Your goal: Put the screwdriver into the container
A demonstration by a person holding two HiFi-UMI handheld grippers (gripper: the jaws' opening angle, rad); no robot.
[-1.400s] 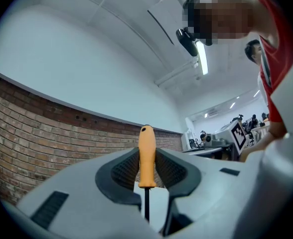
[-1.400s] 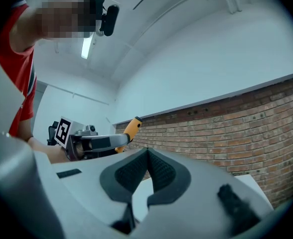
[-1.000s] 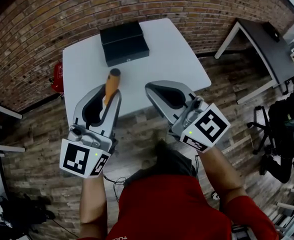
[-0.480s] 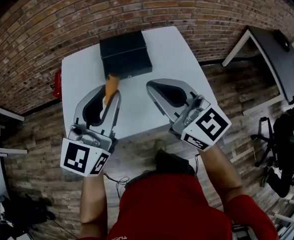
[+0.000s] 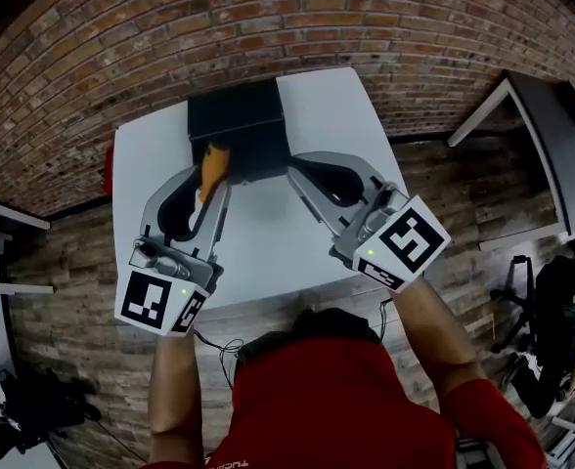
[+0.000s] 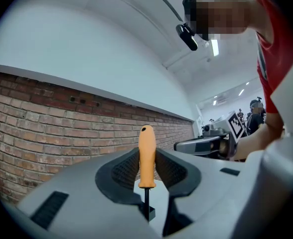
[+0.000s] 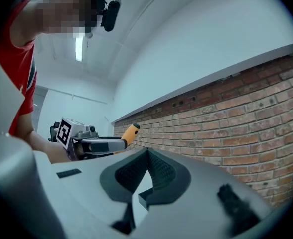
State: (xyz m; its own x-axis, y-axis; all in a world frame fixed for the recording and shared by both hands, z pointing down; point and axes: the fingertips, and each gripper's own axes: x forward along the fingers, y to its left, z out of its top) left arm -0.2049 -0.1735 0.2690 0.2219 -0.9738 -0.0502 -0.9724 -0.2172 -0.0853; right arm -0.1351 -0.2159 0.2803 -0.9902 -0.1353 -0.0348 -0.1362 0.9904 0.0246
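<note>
The left gripper (image 6: 146, 152) clasped the orange screwdriver (image 6: 147, 158) near the black container (image 5: 237, 125); the right gripper (image 7: 147, 152) was clenched, empty.

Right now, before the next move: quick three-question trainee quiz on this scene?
1. True or false: the right gripper holds the screwdriver.
2. Pick one: the container is A) white, B) black, C) orange.
3. Fill in: the container stands on a ___ table.

Key: 1. False. The left gripper holds it by the orange handle, and the right is shut on nothing. 2. B. 3. White.
</note>
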